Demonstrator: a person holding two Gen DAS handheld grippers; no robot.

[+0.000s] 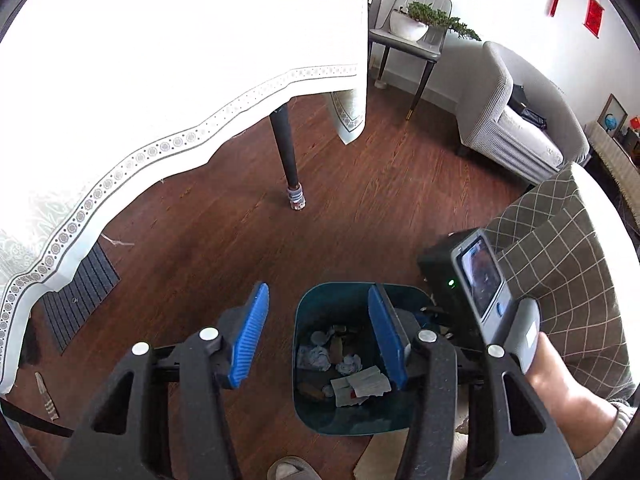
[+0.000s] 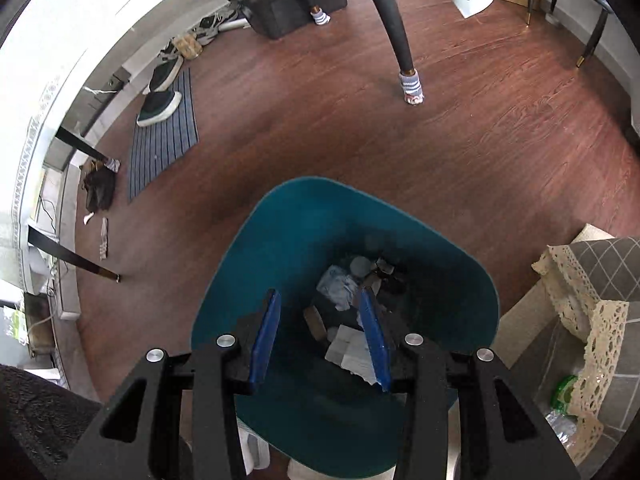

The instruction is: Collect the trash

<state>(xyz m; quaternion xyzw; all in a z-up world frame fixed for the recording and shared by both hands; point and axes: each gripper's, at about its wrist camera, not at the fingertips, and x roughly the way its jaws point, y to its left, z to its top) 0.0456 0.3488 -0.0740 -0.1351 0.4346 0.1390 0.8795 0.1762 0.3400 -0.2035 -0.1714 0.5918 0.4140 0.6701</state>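
Note:
A teal trash bin stands on the wood floor and holds crumpled tissues and paper scraps. It also fills the lower middle of the right wrist view, with the trash at its bottom. My left gripper is open and empty, high above the bin's left rim. My right gripper is open and empty, directly over the bin's mouth. The right gripper's body and the hand holding it show at the right in the left wrist view.
A table with a white cloth stands to the left, its leg on the floor. A striped mat with shoes lies at the far left. A grey armchair and a checked cushion are to the right.

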